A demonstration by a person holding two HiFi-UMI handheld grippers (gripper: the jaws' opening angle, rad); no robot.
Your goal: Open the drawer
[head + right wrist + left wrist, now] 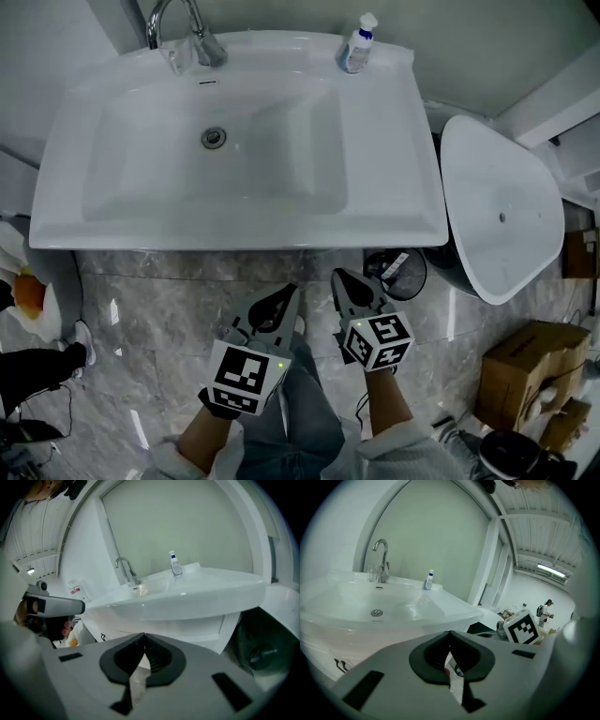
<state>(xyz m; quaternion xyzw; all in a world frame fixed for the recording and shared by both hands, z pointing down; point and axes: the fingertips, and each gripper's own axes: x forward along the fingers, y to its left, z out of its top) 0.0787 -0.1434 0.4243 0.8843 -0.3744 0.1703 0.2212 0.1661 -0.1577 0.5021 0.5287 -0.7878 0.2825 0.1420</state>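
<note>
Both grippers held low in front of the white basin (234, 236), above the grey marble floor (141, 309) and side by side. Left gripper (284, 298): jaws narrowed right down, tips meeting, nothing between them. Right gripper (345, 281): same, jaws together and empty. Both aim toward the unit under the basin. Drawer front (187, 626) is the white panel beneath the basin rim, seen only from the gripper views; neither gripper touches it, and it looks closed. Faucet (178, 28) and a small bottle (357, 42) stand at the basin's back edge.
</note>
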